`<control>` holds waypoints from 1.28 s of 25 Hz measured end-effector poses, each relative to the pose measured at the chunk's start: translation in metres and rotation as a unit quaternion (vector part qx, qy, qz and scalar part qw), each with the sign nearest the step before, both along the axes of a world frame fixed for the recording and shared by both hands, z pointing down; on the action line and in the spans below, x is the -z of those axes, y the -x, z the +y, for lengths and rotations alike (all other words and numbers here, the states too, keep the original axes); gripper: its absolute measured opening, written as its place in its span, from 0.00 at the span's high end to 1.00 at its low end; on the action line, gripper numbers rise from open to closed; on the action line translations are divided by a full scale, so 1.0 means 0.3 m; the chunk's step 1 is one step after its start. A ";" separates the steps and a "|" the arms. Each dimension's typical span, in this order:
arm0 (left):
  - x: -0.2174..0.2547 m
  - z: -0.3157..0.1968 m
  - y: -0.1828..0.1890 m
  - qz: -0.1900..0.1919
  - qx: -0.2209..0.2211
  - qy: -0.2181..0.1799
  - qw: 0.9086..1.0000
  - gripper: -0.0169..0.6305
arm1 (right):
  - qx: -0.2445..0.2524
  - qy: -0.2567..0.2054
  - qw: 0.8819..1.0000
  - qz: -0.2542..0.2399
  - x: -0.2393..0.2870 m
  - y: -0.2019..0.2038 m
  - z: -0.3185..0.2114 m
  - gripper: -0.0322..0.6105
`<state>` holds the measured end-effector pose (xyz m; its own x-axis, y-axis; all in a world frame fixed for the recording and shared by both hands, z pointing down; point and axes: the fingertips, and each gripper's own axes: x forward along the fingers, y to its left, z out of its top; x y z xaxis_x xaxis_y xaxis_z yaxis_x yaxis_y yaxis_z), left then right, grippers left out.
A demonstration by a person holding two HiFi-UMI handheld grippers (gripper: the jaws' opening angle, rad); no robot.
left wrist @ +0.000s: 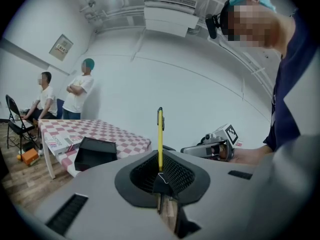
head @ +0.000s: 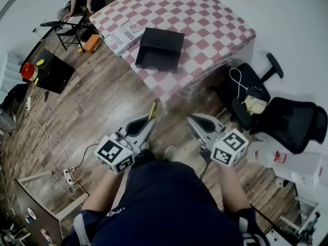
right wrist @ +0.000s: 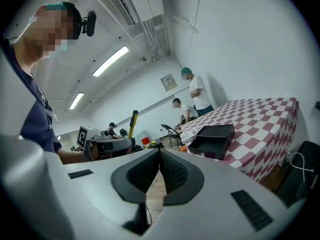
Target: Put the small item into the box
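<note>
Below me in the head view, my left gripper (head: 147,126) carries a yellow pen (head: 152,110), well apart from the open black box (head: 160,47) on the checkered table (head: 205,29). In the left gripper view, the jaws pinch the pen upright. In the right gripper view, my right gripper (right wrist: 159,153) is closed and empty.

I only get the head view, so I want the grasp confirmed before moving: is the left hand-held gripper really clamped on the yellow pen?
Observer: Yes. The left gripper view shows the left hand-held gripper shut on the yellow pen, which sticks straight out past its tips.
Operator: And the right one?
Observer: The right hand-held gripper is shut, tips touching, nothing between them.
Operator: Anyone by the table?
Observer: A person stands with folded arms beyond the table.
</note>
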<state>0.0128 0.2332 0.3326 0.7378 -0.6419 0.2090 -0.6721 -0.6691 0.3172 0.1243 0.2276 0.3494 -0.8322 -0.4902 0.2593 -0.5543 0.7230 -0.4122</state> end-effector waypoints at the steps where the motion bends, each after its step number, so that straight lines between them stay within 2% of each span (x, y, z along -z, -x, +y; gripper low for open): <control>1: -0.003 0.007 -0.007 -0.001 0.002 0.001 1.000 0.90 | -0.001 0.003 1.000 -0.003 -0.004 -0.014 0.003 0.92; 8: -0.014 0.013 0.010 -0.006 0.020 0.002 1.000 0.90 | -0.002 0.012 1.000 -0.016 -0.016 -0.042 -0.012 0.92; 14: -0.027 -0.071 0.050 -0.002 0.028 -0.002 1.000 0.90 | 0.001 0.016 1.000 -0.015 -0.024 -0.018 -0.090 0.92; 22: -0.075 -0.296 0.123 0.012 0.023 0.009 1.000 0.90 | -0.011 0.023 1.000 -0.006 -0.055 0.041 -0.295 0.92; 32: -0.114 -0.660 0.325 0.015 0.001 0.019 1.000 0.90 | -0.034 0.036 0.999 0.007 -0.076 0.232 -0.634 0.92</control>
<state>-0.0848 0.0353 0.3669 0.7433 -0.6347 0.2114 -0.6627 -0.6553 0.3626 0.0547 0.0373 0.3722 -0.7934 -0.5254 0.3073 -0.6075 0.6516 -0.4544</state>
